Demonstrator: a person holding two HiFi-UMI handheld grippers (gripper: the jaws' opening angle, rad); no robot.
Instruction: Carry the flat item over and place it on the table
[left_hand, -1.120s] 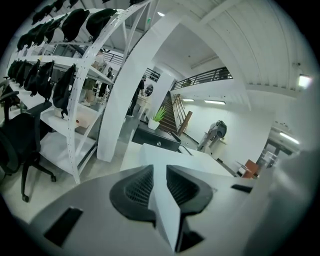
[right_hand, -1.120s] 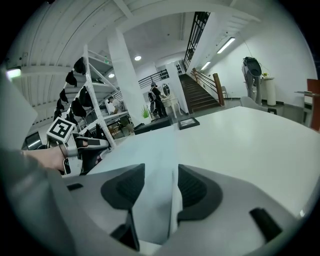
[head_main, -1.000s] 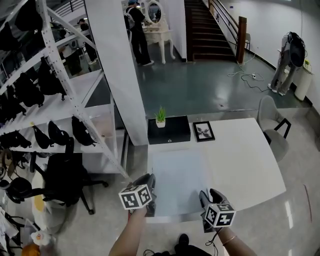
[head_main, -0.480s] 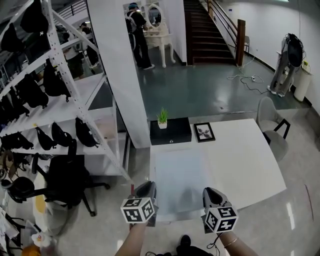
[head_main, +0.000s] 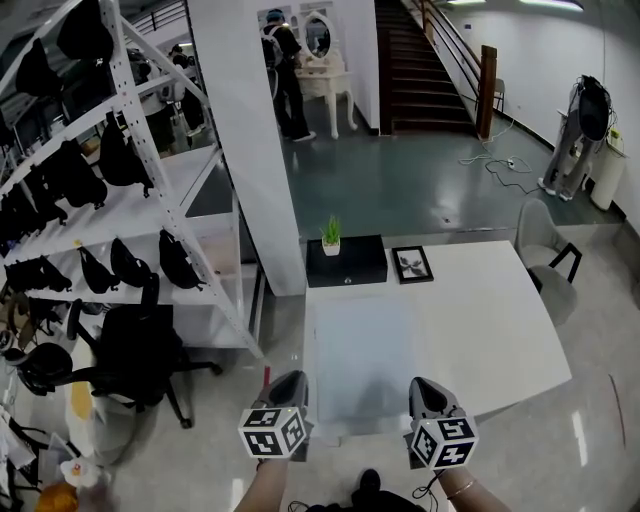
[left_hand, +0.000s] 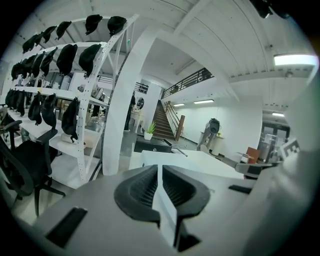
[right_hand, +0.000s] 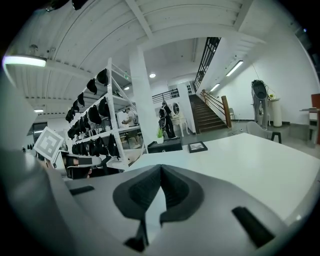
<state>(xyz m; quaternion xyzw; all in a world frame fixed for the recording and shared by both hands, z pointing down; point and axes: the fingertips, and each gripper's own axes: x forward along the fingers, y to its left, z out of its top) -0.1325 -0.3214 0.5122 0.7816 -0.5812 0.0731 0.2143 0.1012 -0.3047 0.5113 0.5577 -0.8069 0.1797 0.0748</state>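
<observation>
The flat item is a pale, thin sheet (head_main: 362, 360) lying over the left part of the white table (head_main: 490, 320), its near edge at the table's front. My left gripper (head_main: 289, 388) is at the sheet's near left corner, and its jaws are closing tight on the edge. In the left gripper view the white edge (left_hand: 161, 202) runs between the ribbed pads of that gripper (left_hand: 160, 186). My right gripper (head_main: 426, 394) is closing the same way on the near right corner. The sheet (right_hand: 151, 212) shows in the narrow slit of the right gripper (right_hand: 160, 186).
At the table's far left stand a black box (head_main: 347, 262) with a small potted plant (head_main: 331, 236) and a framed picture (head_main: 411, 264). A grey chair (head_main: 545, 245) is at the right. A white pillar (head_main: 255, 140), a rack of black bags (head_main: 120, 200) and a black office chair (head_main: 130, 355) are on the left.
Both grippers' jaws have come together on the sheet's near edge. Both grippers have slid a little lower in the head view.
</observation>
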